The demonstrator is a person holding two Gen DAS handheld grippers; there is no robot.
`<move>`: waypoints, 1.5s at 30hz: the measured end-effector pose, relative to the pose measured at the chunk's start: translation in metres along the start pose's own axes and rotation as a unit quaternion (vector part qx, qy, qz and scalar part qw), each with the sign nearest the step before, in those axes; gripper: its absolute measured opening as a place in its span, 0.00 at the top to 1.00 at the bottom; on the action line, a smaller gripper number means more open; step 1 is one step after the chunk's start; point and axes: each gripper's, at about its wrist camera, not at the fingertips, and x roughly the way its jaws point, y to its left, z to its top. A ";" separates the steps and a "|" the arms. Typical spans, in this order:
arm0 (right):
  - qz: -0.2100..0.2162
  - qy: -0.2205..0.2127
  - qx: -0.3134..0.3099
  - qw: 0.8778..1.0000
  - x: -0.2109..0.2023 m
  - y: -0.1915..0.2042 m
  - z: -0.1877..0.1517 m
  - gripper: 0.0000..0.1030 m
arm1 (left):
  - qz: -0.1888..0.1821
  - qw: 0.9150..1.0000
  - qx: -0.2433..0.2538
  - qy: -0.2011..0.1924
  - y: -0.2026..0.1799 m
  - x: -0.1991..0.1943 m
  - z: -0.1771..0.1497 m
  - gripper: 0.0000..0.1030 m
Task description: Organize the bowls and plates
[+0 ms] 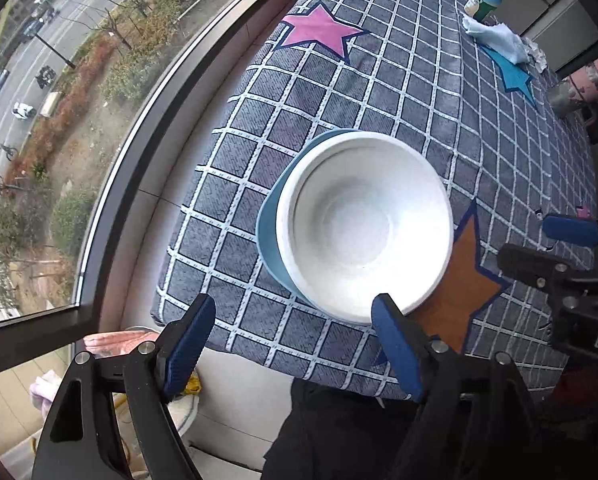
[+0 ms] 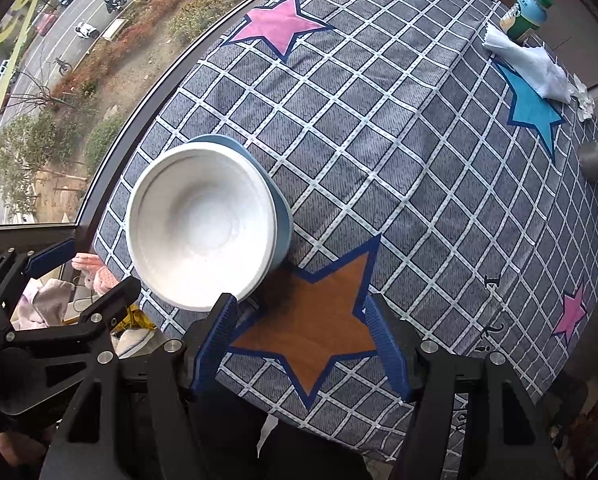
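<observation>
A white bowl [image 1: 363, 224] sits nested inside a light blue bowl [image 1: 269, 236] on the grey checked tablecloth [image 1: 379, 92], close to the near left edge. My left gripper [image 1: 293, 308] hangs open above the stack's near rim, with nothing between its blue pads. In the right wrist view the white bowl [image 2: 203, 224] and the blue bowl [image 2: 283, 224] lie to the upper left. My right gripper [image 2: 299, 304] is open over an orange star patch [image 2: 311, 320] and holds nothing. Each gripper shows at the side of the other's view.
A large window runs along the table's left edge. At the far right corner stand a green-capped bottle [image 2: 527, 16], a crumpled white cloth [image 2: 531, 68] and a metal cup [image 2: 597, 160]. Pink fabric [image 2: 99, 276] lies below the table's near left corner.
</observation>
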 end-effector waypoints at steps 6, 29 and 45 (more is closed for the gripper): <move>-0.004 0.003 0.002 1.000 0.000 -0.008 -0.005 0.34 | 0.035 0.999 0.002 0.000 -0.006 -0.005 -0.001 0.19; -0.006 0.004 -0.026 1.000 -0.002 -0.012 -0.008 0.34 | 0.012 0.999 -0.036 0.000 -0.011 -0.020 -0.010 0.19; -0.006 0.004 -0.025 1.000 -0.003 -0.016 -0.016 0.34 | 0.012 1.000 -0.028 0.001 -0.021 -0.020 -0.014 0.19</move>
